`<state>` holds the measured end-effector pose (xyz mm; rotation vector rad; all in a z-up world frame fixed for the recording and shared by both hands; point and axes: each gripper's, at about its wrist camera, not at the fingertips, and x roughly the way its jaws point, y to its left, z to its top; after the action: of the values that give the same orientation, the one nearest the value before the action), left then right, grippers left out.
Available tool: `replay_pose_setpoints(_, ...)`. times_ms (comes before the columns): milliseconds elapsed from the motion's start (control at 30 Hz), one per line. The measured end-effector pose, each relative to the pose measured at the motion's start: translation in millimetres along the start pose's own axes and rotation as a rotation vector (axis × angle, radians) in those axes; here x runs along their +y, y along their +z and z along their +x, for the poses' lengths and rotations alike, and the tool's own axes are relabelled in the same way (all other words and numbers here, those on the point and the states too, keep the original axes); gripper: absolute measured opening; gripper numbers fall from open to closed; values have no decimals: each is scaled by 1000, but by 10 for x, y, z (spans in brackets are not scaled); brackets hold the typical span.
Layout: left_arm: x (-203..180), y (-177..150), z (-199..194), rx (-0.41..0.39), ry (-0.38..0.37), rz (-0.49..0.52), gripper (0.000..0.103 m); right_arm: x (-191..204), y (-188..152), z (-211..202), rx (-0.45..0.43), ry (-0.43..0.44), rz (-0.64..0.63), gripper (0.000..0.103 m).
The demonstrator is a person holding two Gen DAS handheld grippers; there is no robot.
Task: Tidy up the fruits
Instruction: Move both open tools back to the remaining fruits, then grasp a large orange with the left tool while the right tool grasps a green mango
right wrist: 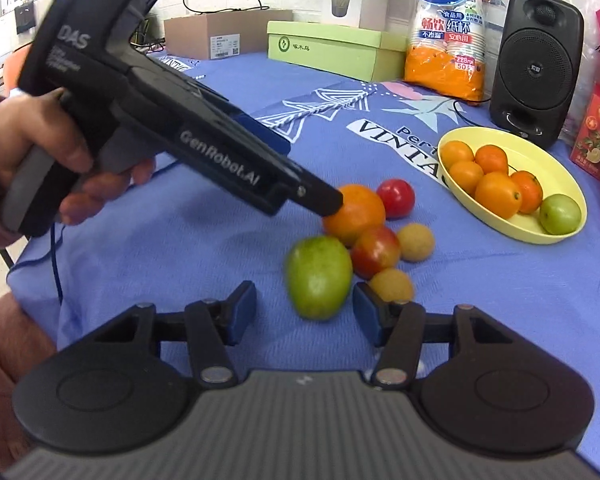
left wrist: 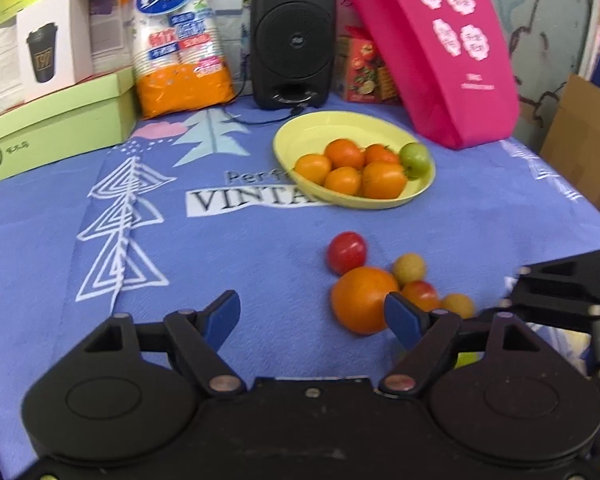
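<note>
The left gripper (left wrist: 312, 316) has its jaws wide apart, with the big orange (left wrist: 362, 300) at its 1 o'clock. The right gripper (right wrist: 304, 312) has its jaws apart too, and the green fruit (right wrist: 319, 276) sits just in front at 12 o'clock. The yellow bowl (right wrist: 556, 236) with more fruit sits at 2 o'clock on the desk (right wrist: 180, 248)

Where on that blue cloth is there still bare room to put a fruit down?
Bare cloth lies between the green box, the printed tree and the loose fruit. Inside the yellow dish, the back half near the speaker is free. It is crowded around the big orange, green fruit and red tomato, where both grippers are.
</note>
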<state>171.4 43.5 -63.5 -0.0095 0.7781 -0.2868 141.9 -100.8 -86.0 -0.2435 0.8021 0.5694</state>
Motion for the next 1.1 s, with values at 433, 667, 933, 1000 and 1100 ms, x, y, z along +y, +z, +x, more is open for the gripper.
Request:
replay_pose_setpoints(433, -125, -1, 264, 25, -76, 17, 83, -57, -56, -127, -5, -49, -8, 36)
replay_pose_setpoints(667, -135, 6, 341, 21, -188, -4, 67, -158, -249, -346, -17, -73, 68, 36)
replay_pose_setpoints(933, 34, -28, 317, 12, -208, -122, 39, -163, -296, -397, -27, -77, 83, 36)
replay_pose_setpoints(1000, 69, -36, 322, 22, -206, -136, 39, -153, -298, -402, -27, -78, 83, 36)
replay_pose_setpoints(1100, 56, -34, 340, 31, -201, -140, 43, -156, -300, -404, -27, -78, 83, 36)
